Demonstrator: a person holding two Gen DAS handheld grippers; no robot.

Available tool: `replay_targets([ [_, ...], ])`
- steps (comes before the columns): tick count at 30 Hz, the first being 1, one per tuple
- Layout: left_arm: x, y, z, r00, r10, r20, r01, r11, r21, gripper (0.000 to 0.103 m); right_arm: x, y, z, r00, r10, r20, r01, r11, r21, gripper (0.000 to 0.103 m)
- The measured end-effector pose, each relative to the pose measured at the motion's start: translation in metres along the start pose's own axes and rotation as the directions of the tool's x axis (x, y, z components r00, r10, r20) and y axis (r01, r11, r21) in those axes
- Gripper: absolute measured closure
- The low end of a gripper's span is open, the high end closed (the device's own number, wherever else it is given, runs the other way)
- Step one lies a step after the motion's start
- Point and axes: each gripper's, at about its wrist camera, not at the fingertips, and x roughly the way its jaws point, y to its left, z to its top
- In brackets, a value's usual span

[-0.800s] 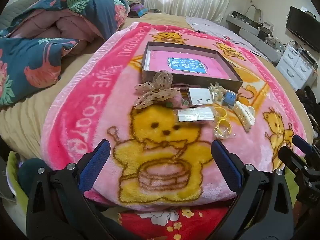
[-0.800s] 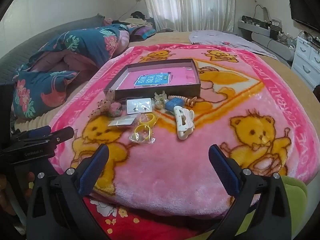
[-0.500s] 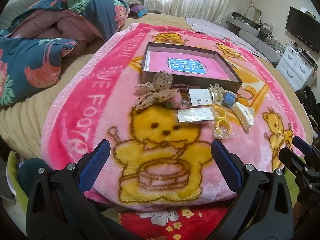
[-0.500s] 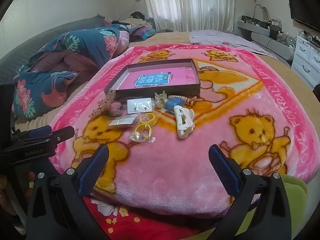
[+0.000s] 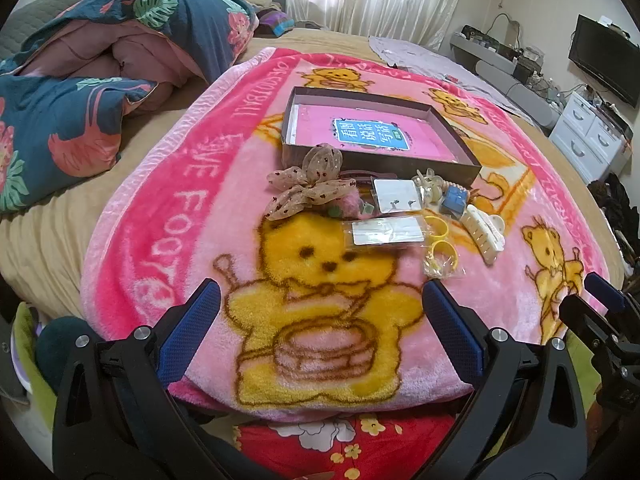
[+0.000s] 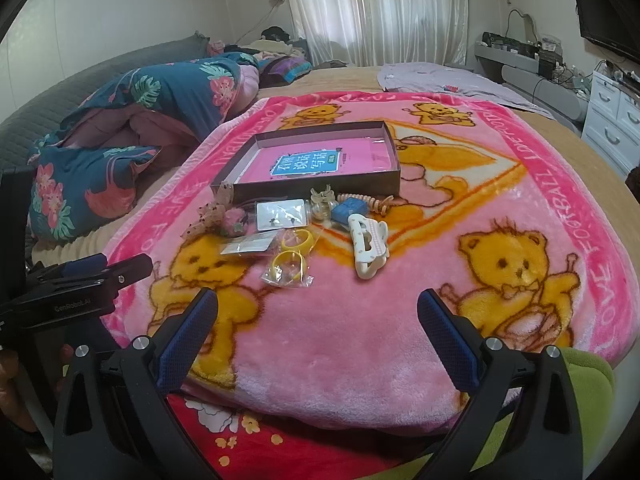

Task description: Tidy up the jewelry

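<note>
Nothing moved; box (image 5: 380, 132) with pink booklet (image 5: 370, 136)

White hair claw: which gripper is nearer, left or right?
Right, as far as the views show. The white hair claw lies ahead of the right gripper, slightly right of centre. From the left gripper it sits farther off, up to the right. Both open, empty.

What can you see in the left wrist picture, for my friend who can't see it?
A pile of small hair and jewelry pieces, with a spotted beige mesh bow, a white plastic claw clip and yellow plastic rings, lies on a pink fleece teddy-bear blanket in front of an open dark cardboard box. The left gripper is open and empty in the foreground.
</note>
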Motion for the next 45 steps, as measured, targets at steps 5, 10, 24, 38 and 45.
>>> replay_targets([
  [5,0.000,0.000,0.001,1.000,-0.001,0.000,0.001,1.000,0.001,0.008,-0.002,0.000,0.000,1.000,0.005,0.001,-0.005,1.000,0.001,0.004],
  [10,0.000,-0.001,0.000,1.000,0.000,0.001,0.000,1.000,0.000,0.008,-0.001,0.000,0.000,1.000,0.005,0.002,-0.005,1.000,0.002,0.004],
  [24,-0.006,0.000,0.002,1.000,0.001,0.007,-0.001,1.000,0.002,0.008,-0.006,0.007,0.006,1.000,0.003,0.001,-0.003,1.000,-0.001,0.004],
  [38,-0.007,-0.004,0.002,1.000,0.003,0.004,-0.003,1.000,0.005,0.009,-0.002,0.005,0.004,1.000,0.004,-0.002,-0.004,1.000,0.014,0.004],
  [45,-0.004,-0.003,0.002,1.000,0.004,-0.002,-0.004,1.000,0.003,0.008,0.003,-0.010,0.002,1.000,0.000,-0.002,0.000,0.999,0.034,0.004],
])
